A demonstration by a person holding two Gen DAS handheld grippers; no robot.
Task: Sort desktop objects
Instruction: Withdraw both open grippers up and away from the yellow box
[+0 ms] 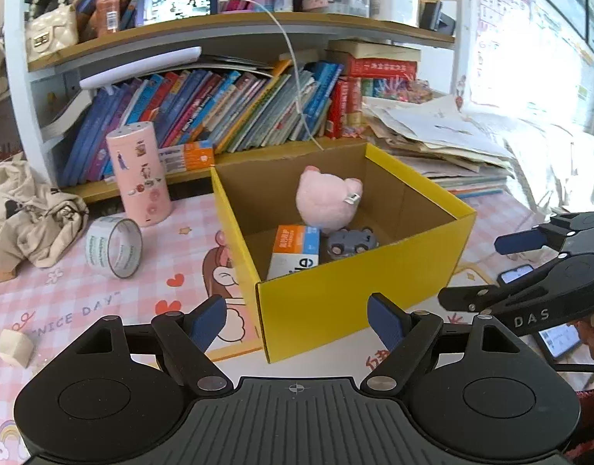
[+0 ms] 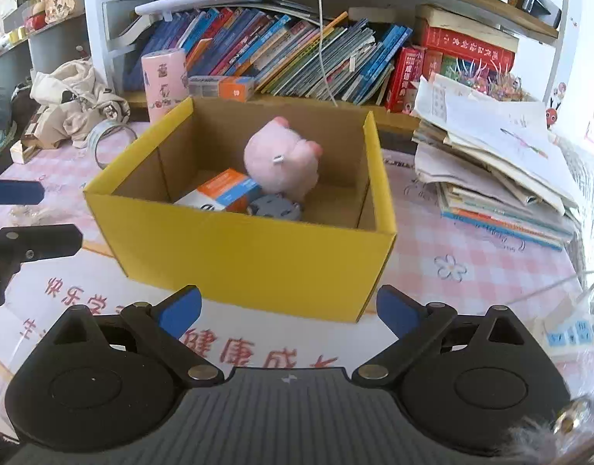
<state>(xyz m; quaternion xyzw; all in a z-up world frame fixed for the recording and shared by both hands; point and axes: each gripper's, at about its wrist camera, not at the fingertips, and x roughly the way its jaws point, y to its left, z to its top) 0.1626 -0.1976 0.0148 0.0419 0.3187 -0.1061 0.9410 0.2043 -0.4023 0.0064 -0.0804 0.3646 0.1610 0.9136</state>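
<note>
A yellow cardboard box (image 1: 335,302) (image 2: 258,255) stands on the pink mat. Inside it lie a pink plush pig (image 1: 326,197) (image 2: 283,159), an orange-and-blue carton (image 1: 295,250) (image 2: 223,192) and a grey toy car (image 1: 353,244) (image 2: 275,207). My left gripper (image 1: 297,319) is open and empty, just in front of the box's near corner. My right gripper (image 2: 289,310) is open and empty too, facing the box's front wall; it also shows at the right edge of the left wrist view (image 1: 529,267).
A tape roll (image 1: 113,246) (image 2: 109,137), a pink cylinder (image 1: 140,178) (image 2: 165,77) and a crumpled cloth bag (image 1: 30,217) lie left of the box. A small beige block (image 1: 14,347) sits near left. Stacked papers (image 2: 498,162) stand right, bookshelves behind, a phone (image 1: 558,337) near right.
</note>
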